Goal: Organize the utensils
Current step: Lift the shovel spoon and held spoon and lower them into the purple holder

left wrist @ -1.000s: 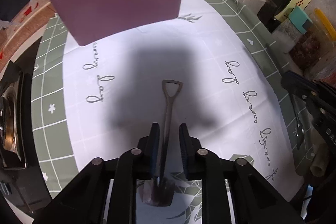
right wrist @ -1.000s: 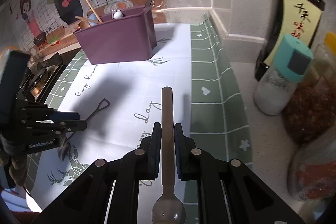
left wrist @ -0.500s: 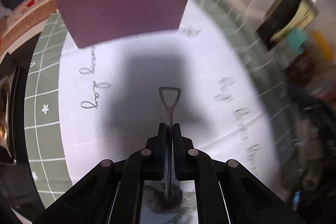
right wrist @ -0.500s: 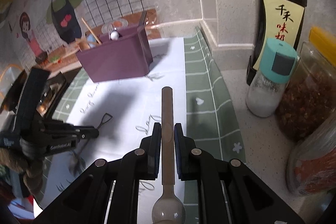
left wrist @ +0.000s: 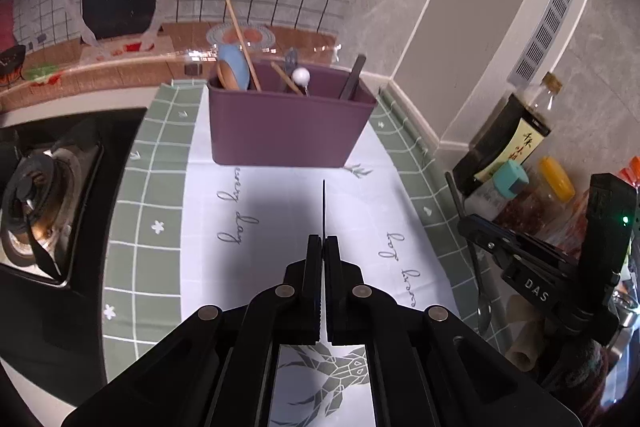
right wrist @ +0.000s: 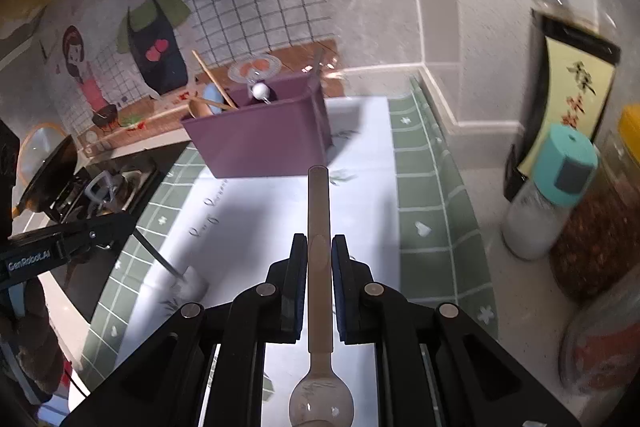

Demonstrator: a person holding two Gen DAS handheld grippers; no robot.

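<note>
Shovel-shaped spoon is being gripped by the closed left gripper; wooden spoon is being clamped by the right gripper, near the purple bin

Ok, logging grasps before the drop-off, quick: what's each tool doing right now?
Left tool: closed on the thin metal spoon, lifted off the mat.
Right tool: closed on the wooden spoon.

Two hand-held grippers, one purple bin
</note>
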